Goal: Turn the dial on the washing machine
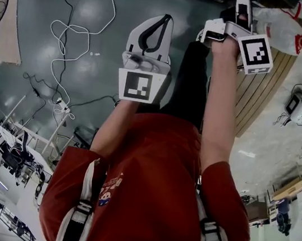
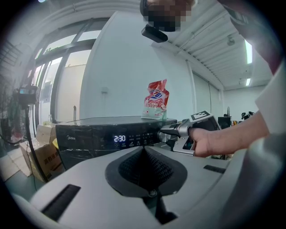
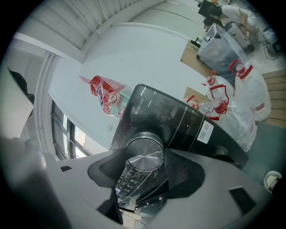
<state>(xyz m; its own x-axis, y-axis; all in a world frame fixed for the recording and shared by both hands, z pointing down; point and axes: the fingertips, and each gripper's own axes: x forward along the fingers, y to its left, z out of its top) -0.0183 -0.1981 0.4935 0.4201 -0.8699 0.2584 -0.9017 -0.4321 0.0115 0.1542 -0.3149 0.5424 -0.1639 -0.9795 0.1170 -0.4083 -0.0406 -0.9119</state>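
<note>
Head view shows my left gripper (image 1: pixel 166 20) pinched shut on nothing and my right gripper (image 1: pixel 241 9) held out ahead, left gripper view shows that right one at the dial (image 2: pixel 163 136) on the washer (image 2: pixel 85 141), and right gripper view shows its fingers (image 3: pixel 181 176) squeezing the dial from both sides.

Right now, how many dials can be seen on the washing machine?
1: the silver dial at the end of the washing machine's control panel, clamped in the right gripper. More could be hidden behind the gripper bodies.
</note>
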